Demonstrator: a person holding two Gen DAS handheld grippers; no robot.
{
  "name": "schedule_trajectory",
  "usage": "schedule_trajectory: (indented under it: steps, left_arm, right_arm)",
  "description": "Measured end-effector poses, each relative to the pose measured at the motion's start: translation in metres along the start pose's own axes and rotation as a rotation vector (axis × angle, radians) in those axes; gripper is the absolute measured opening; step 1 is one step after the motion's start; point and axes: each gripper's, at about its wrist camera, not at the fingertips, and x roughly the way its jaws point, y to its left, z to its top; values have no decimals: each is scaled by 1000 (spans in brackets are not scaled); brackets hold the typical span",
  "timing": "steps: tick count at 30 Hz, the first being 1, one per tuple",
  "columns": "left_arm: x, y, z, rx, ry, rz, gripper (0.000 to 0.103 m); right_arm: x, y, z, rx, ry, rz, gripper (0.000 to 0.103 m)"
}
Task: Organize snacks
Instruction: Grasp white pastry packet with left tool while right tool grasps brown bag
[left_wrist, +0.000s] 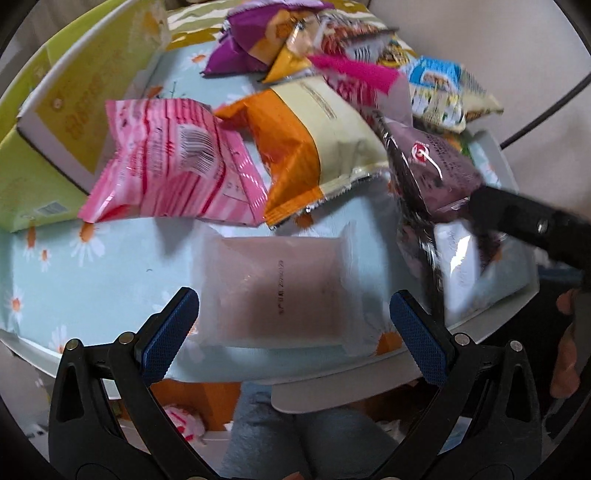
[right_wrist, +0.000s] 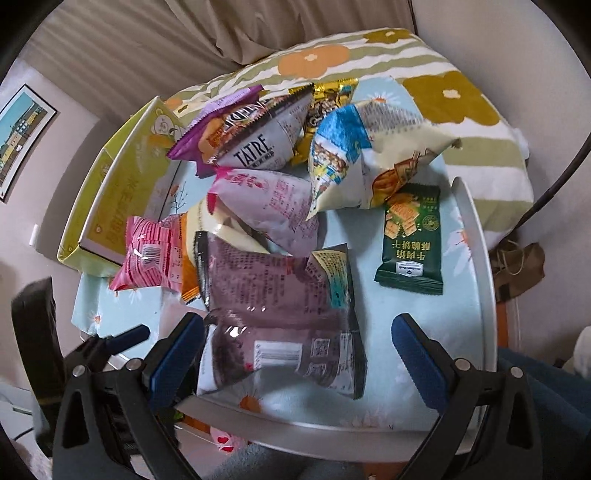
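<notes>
White "TATRE" packet (right_wrist: 258, 147) behind purple-brown packet (right_wrist: 273, 306); left gripper (left_wrist: 291, 325) and right gripper (right_wrist: 297, 350) jaws wide, empty.

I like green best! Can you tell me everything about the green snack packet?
The green snack packet is a small, flat, glossy dark-green wrapper with crimped ends, a picture of square crackers and pale Chinese characters. It lies sealed and flat on the daisy-print tablecloth, on the table's right side, apart from the pile, except its top edge beside or under the blue-and-cream bag. No gripper touches it.

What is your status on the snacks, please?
Left gripper open over pale packet. Right gripper open around purple packet. Snack pile behind; yellow box left.
</notes>
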Motion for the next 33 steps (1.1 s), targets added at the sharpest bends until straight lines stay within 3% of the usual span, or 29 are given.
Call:
schedule_trajectory:
  steps: [6, 11, 16, 33]
  left_arm:
    - [20, -6, -2, 21, 11, 86, 102]
    - [27, -9, -3, 48, 16, 109, 102]
    - [29, -4, -6, 52, 14, 79, 99]
    - [14, 31, -5, 56, -9, -67, 72]
  right_arm:
    - [15, -7, -2, 40, 16, 46, 101]
    - [23, -6, -4, 39, 27, 51, 101]
    - [29, -4, 1, 26, 27, 61, 101]
    - [48, 1, 8, 67, 14, 59, 102]
